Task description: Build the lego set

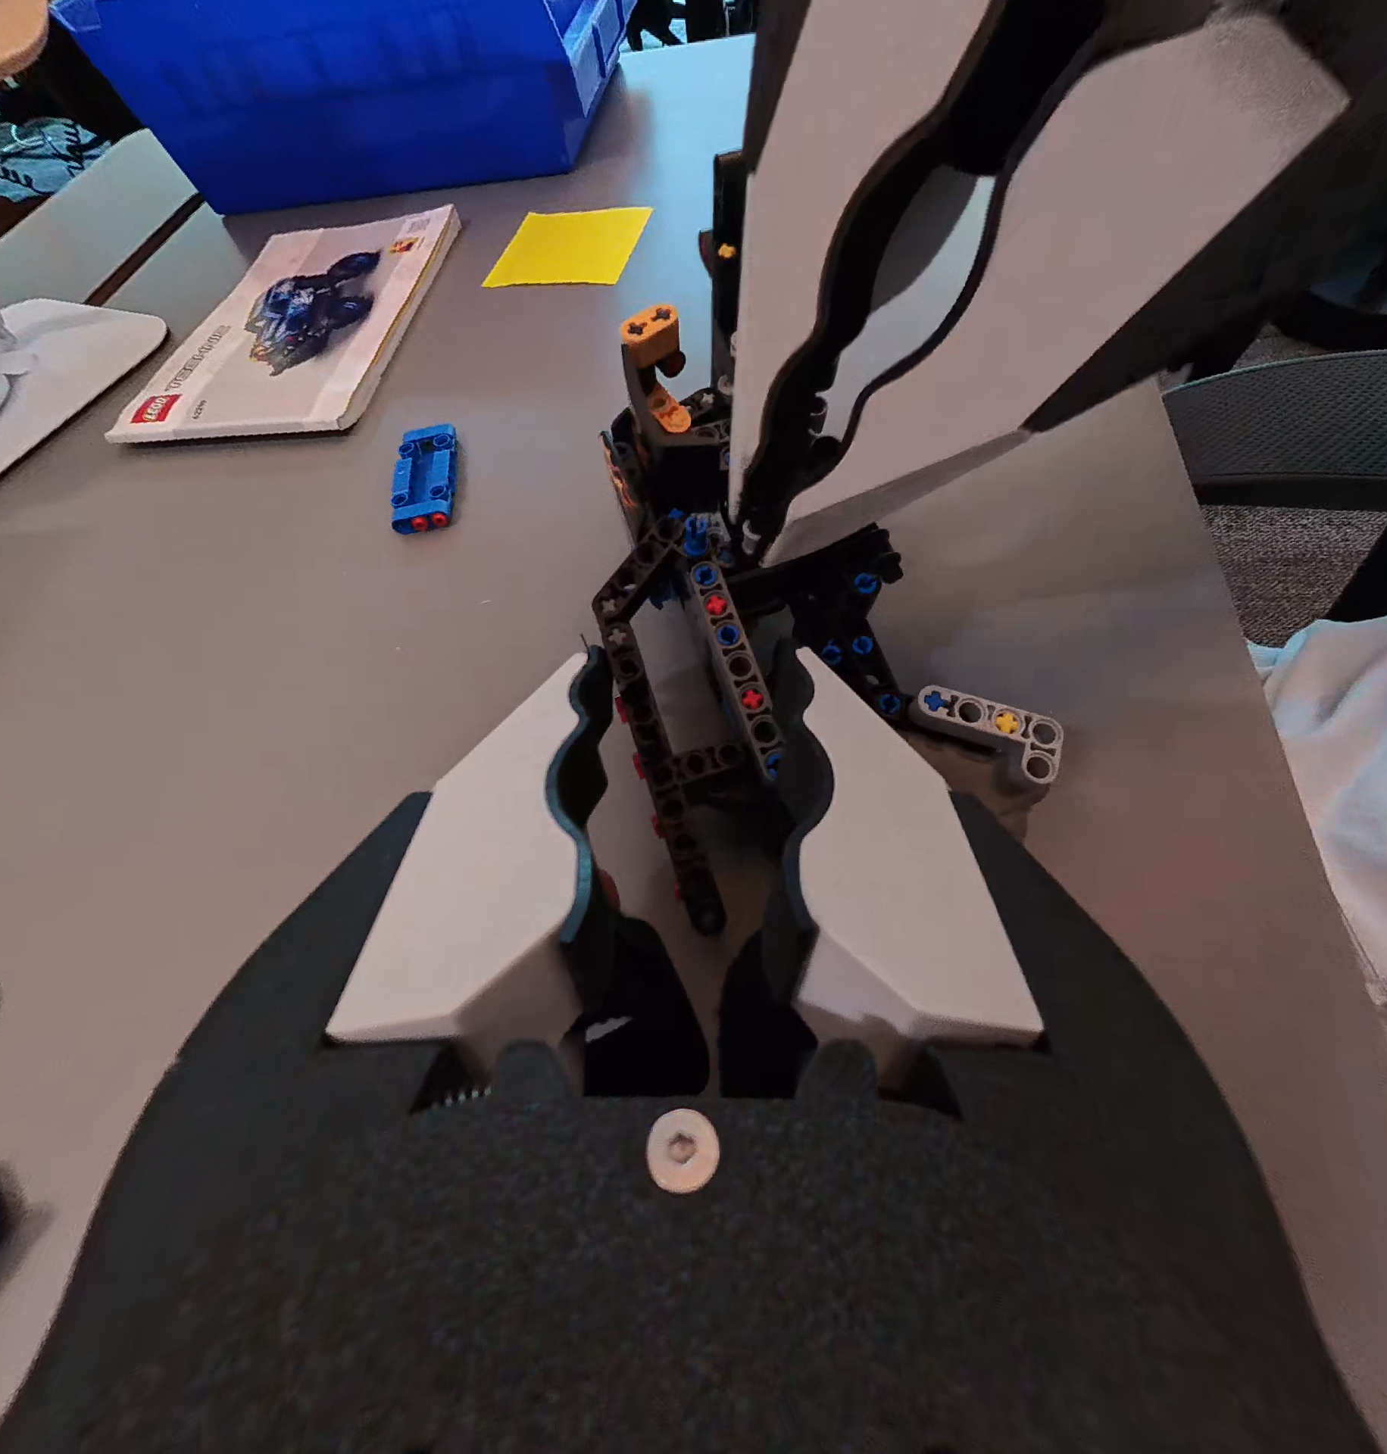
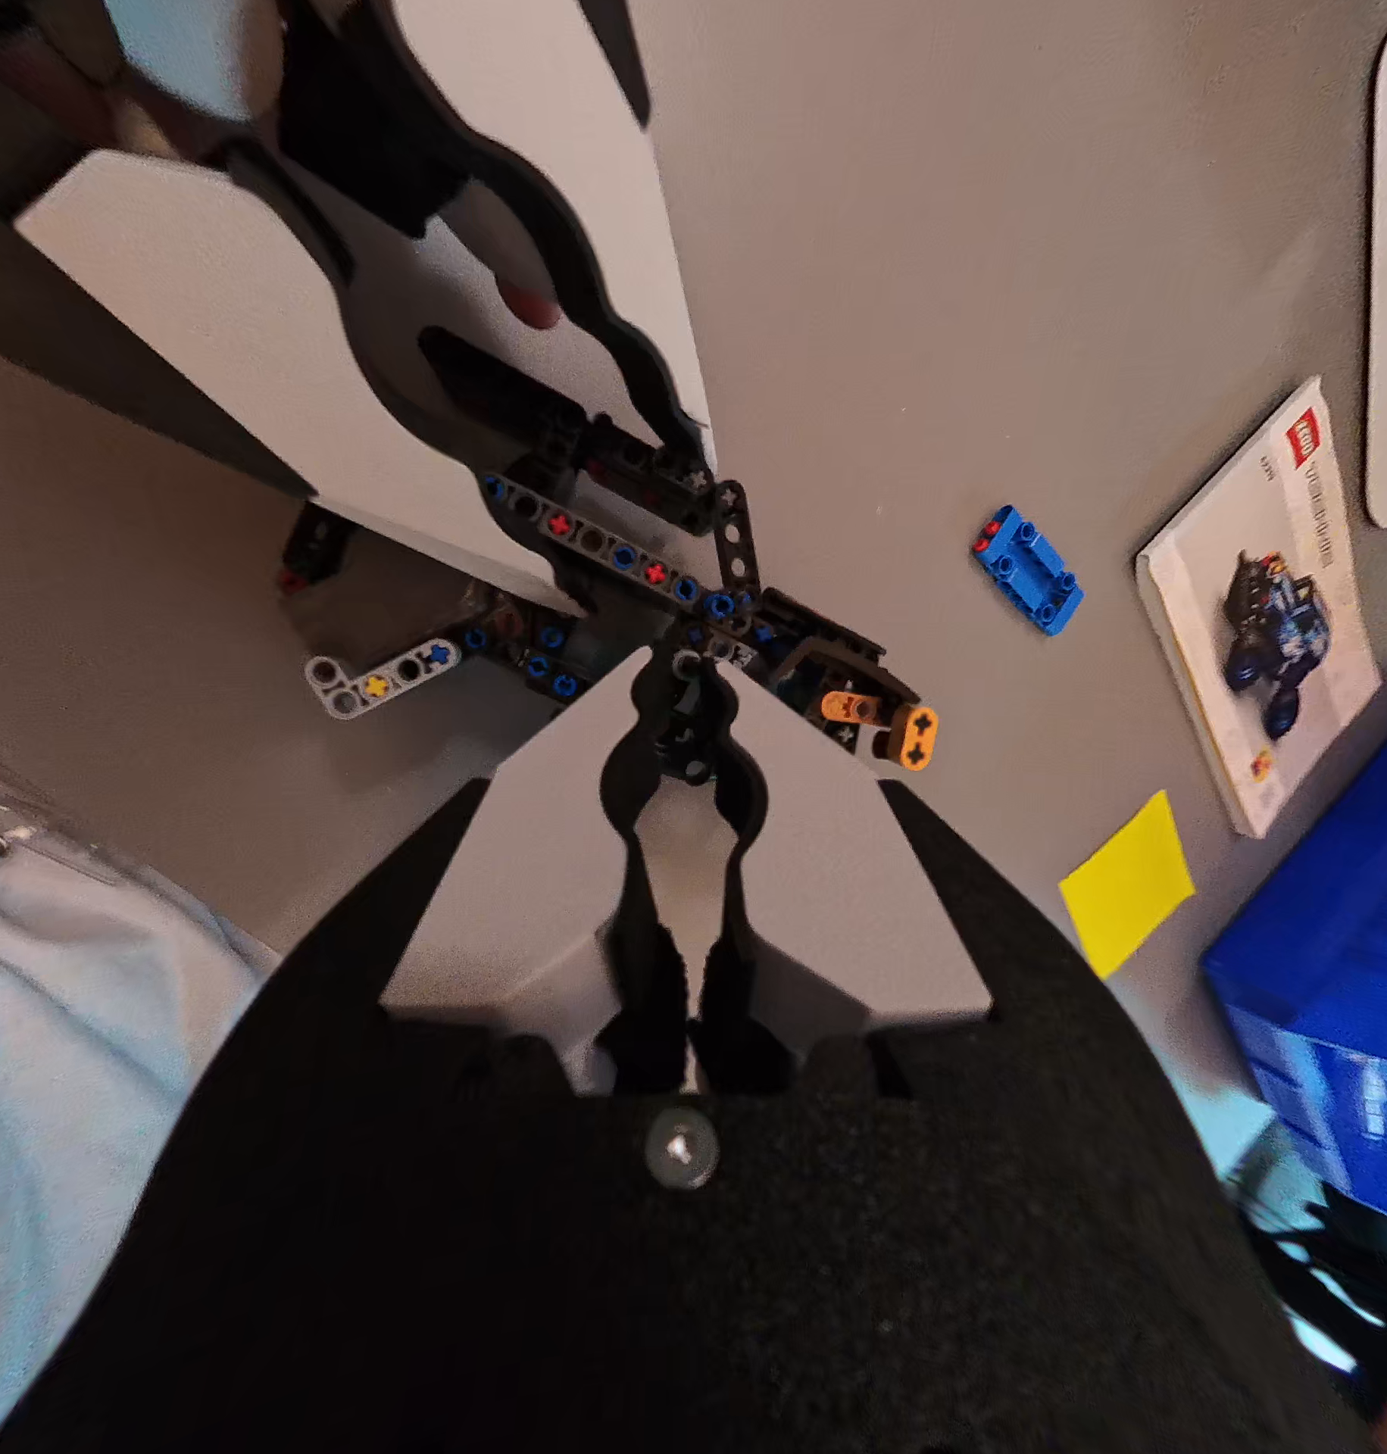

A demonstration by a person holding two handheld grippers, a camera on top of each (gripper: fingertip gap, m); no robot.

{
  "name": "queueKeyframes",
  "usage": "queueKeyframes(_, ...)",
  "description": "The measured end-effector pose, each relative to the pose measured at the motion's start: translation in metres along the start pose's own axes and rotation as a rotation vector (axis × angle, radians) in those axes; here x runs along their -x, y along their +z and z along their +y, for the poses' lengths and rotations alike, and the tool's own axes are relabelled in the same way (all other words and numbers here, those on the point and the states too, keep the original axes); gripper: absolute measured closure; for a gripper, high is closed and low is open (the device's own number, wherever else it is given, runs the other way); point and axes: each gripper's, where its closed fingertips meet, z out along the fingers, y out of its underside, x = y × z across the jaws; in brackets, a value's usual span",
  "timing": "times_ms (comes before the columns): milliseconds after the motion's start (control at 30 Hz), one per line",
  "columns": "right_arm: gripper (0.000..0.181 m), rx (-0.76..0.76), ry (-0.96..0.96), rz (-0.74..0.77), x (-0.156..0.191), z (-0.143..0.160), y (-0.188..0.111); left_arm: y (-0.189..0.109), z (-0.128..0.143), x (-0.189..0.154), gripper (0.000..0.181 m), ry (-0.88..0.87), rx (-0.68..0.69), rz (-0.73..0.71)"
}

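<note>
Bench notes. We take the brick assembly (image 1: 721, 629) as our landmark: a dark frame of holed beams studded with blue and red pins, standing on the grey table (image 1: 202, 669). The left gripper (image 1: 694, 669) has its fingers a moderate width apart, one on each long side of the frame's near end, and we read them as pressed to the beams and holding it. The right gripper (image 2: 686, 669) comes in from the far side of the assembly, fingers drawn narrow and pinched on a small dark piece (image 2: 684, 712) at the hub where the beams cross. We cannot tell whether that piece is already seated in the assembly or loose. A grey L-shaped beam (image 1: 997, 728) juts from the assembly's right flank, low by the table; an orange connector (image 1: 651, 330) stands at its far end. Left of the assembly, well apart, lies a blue brick (image 1: 425, 478); beyond that, a booklet (image 1: 296, 330). Behind the assembly are a yellow paper square (image 1: 568, 246) and a blue bin (image 1: 344, 94), cut off by the frame edge. Much of the assembly's middle is hidden behind the right gripper's pale fingers. Both views blur at the edges. A person's pale garment (image 1: 1343, 747) shows to the right.
</note>
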Motion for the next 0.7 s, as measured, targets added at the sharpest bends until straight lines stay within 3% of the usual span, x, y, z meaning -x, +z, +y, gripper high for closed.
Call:
queueKeyframes(133,0.174,0.059,-0.042,-0.024,-0.001,0.001,0.0,0.0,0.0,0.001,0.141,-0.005,0.003,-0.009)
queueKeyframes(500,0.176,-0.08,0.106,-0.14,-0.006,0.002,-0.008,0.009,-0.004,0.002,0.146,-0.008,0.007,-0.051)
queueKeyframes(600,0.176,-0.122,0.092,-0.084,-0.011,-0.001,-0.006,0.01,-0.004,0.006,0.145,-0.027,0.009,-0.066)
queueKeyframes(700,0.177,-0.135,-0.054,0.088,-0.019,-0.003,-0.005,0.012,-0.005,0.01,0.146,-0.048,0.015,-0.078)
